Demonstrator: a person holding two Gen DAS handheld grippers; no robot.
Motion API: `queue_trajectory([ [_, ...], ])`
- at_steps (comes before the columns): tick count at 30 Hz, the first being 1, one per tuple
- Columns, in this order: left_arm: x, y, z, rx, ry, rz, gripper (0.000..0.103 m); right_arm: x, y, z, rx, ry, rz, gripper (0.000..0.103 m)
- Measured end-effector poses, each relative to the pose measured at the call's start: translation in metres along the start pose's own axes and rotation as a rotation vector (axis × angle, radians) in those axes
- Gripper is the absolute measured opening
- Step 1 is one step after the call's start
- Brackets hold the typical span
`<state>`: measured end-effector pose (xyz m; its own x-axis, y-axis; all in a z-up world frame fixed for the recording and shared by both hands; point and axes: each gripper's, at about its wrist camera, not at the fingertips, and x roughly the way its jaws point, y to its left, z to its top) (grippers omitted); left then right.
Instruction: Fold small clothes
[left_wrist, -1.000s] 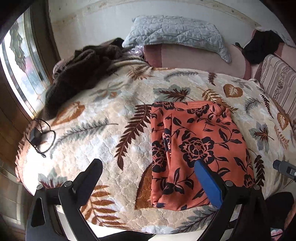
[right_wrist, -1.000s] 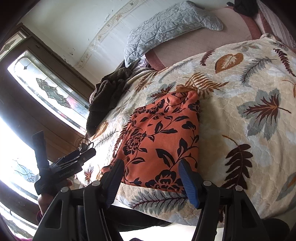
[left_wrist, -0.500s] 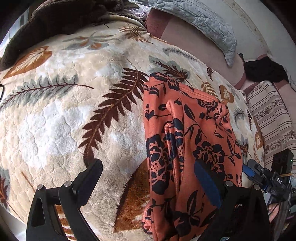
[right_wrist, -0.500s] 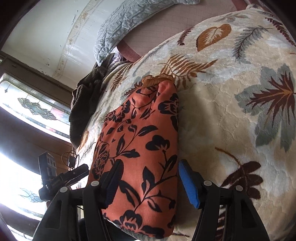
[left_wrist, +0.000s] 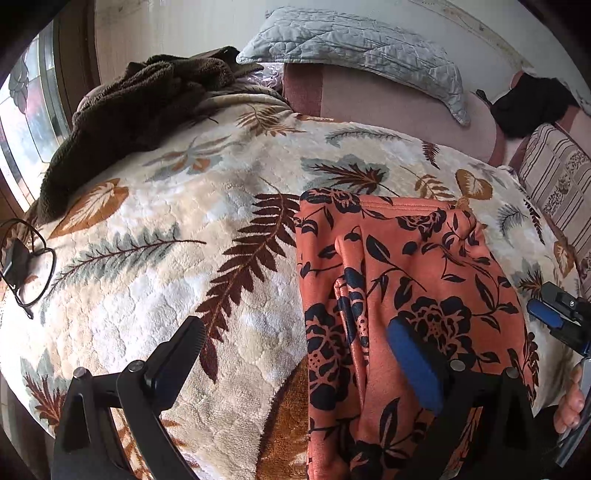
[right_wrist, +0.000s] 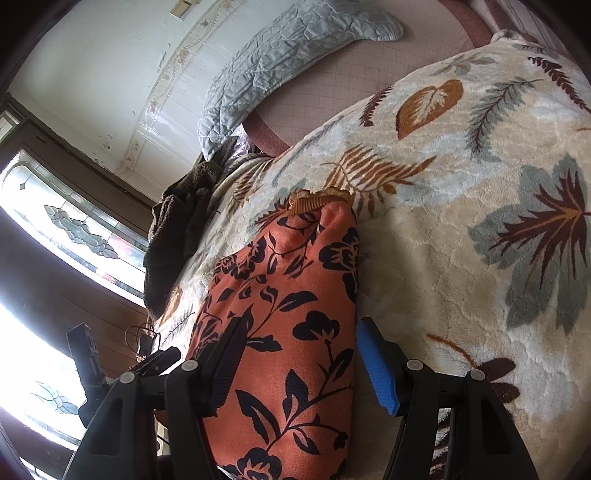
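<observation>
An orange garment with a black flower print (left_wrist: 406, 280) lies folded lengthwise on a leaf-patterned blanket (left_wrist: 207, 236); it also shows in the right wrist view (right_wrist: 291, 306). My left gripper (left_wrist: 295, 339) is open above the garment's near left edge, one finger over the blanket, one over the cloth. My right gripper (right_wrist: 299, 347) is open and straddles the garment's near right edge. The right gripper's blue pad shows at the right of the left wrist view (left_wrist: 546, 317). Neither holds anything.
A dark brown towel (left_wrist: 140, 103) is heaped at the bed's far left. A grey quilted pillow (left_wrist: 354, 44) leans on the pink headboard. A black cloth (left_wrist: 532, 103) and a striped cushion (left_wrist: 554, 184) sit far right. A cable with a plug (left_wrist: 22, 262) lies at the left edge.
The left wrist view pulled back and up from the garment, so more of the bed shows. The right gripper moved closer to the garment's right edge. Both stay open.
</observation>
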<state>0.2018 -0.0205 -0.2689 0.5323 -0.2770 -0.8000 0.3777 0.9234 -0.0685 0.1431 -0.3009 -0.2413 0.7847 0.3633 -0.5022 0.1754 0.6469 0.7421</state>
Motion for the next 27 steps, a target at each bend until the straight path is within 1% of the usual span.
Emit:
queue_trajectory([
  [2, -0.002, -0.003, 0.000, 0.006, -0.013, 0.022, 0.099, -0.004, 0.004, -0.002, -0.012, -0.015, 0.008, 0.066],
  [8, -0.003, -0.013, 0.001, 0.017, -0.032, 0.062, 0.099, -0.006, 0.015, -0.008, -0.063, -0.024, 0.037, 0.066],
  [10, -0.003, -0.017, 0.001, 0.025, -0.039, 0.078, 0.099, -0.010, 0.019, -0.010, -0.086, -0.035, 0.056, 0.064],
  [11, -0.003, -0.019, 0.001, 0.029, -0.040, 0.087, 0.099, -0.011, 0.020, -0.011, -0.097, -0.034, 0.064, 0.061],
  [12, -0.002, -0.021, 0.001, 0.035, -0.040, 0.095, 0.099, -0.011, 0.022, -0.012, -0.105, -0.026, 0.072, 0.058],
  [13, -0.002, -0.024, 0.000, 0.042, -0.040, 0.104, 0.099, -0.010, 0.023, -0.013, -0.111, -0.016, 0.080, 0.056],
  [17, 0.006, -0.032, -0.002, 0.076, -0.024, 0.152, 0.099, -0.003, 0.029, -0.020, -0.129, 0.026, 0.092, 0.054],
  [19, 0.014, -0.034, -0.005, 0.092, -0.001, 0.190, 0.099, 0.007, 0.027, -0.022, -0.119, 0.072, 0.091, 0.053],
  [21, 0.022, -0.034, -0.008, 0.104, 0.021, 0.210, 0.099, 0.021, 0.019, -0.024, -0.078, 0.142, 0.090, 0.054],
  [24, 0.021, -0.033, -0.009, 0.102, 0.014, 0.207, 0.099, 0.024, 0.006, -0.021, 0.001, 0.154, 0.141, 0.053],
  [27, 0.021, -0.033, -0.010, 0.105, 0.008, 0.208, 0.099, 0.024, -0.001, -0.020, 0.052, 0.160, 0.169, 0.052],
])
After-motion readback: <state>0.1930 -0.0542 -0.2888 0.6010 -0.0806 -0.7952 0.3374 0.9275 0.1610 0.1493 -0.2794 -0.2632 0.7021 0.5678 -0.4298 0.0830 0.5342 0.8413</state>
